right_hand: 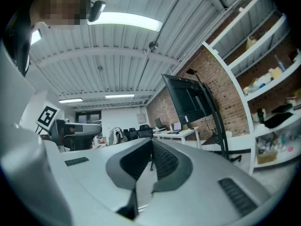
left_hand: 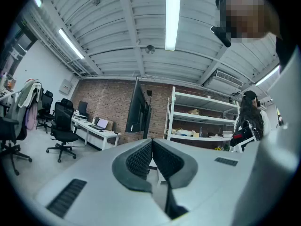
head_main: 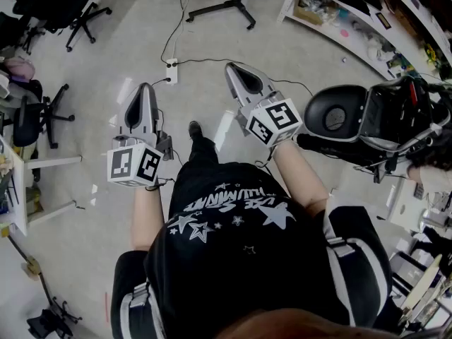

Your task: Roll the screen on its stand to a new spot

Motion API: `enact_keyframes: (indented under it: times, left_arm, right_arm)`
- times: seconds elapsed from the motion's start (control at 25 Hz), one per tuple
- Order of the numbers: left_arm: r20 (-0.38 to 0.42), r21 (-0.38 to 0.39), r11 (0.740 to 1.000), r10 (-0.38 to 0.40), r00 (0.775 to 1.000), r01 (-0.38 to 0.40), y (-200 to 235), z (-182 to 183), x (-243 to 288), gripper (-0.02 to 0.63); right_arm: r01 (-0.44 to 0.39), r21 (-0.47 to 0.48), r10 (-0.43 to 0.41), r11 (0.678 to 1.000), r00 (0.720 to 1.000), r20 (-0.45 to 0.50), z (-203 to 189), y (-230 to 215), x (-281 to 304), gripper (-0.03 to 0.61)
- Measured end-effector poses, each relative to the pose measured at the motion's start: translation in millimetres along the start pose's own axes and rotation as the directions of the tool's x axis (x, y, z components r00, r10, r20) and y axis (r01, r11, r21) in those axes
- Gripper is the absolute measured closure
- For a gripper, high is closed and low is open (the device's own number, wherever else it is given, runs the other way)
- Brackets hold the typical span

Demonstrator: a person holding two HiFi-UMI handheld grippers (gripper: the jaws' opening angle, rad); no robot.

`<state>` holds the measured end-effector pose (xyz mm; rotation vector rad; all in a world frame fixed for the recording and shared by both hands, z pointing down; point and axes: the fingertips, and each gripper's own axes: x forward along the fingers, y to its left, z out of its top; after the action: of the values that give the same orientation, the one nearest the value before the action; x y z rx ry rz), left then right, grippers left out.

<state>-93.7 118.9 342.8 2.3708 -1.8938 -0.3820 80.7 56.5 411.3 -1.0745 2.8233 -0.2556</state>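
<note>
The screen (right_hand: 187, 99) is a dark flat panel on a black rolling stand (right_hand: 219, 128), standing by the brick wall some way ahead. In the left gripper view the screen (left_hand: 137, 106) shows almost edge-on. The head view shows only the stand's black legged base (head_main: 229, 6), on the floor at the top. My left gripper (head_main: 143, 90) and right gripper (head_main: 237, 70) are held side by side in front of the person's body, both pointing toward that base and well short of it. Both are shut, pads together, with nothing between them.
A white power strip (head_main: 171, 70) with cables lies on the floor ahead of the grippers. Office chairs (head_main: 67, 9) stand at the left, a black chair (head_main: 337, 115) close at the right. White shelving (left_hand: 202, 117) is beside the screen, a desk with a laptop (left_hand: 98, 127) to its left. Another person (left_hand: 249, 119) stands near the shelving.
</note>
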Motion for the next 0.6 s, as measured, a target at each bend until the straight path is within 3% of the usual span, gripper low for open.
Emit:
enact_keyframes:
  times: [0.16,0.6]
  left_arm:
    - [0.010,-0.005,1.000,-0.015,1.000,0.015,40.4,-0.2,22.3,0.603]
    - [0.014,-0.035,0.996,-0.076,0.997,0.076,115.4,25.0,140.8,0.603]
  right_arm:
    - [0.019,-0.015,-0.019,1.000,1.000,0.012,-9.2,-4.7,39.8,0.572]
    - [0.109,0.001,-0.109,0.994,0.993,0.041,31.4,-63.0,153.1,0.572]
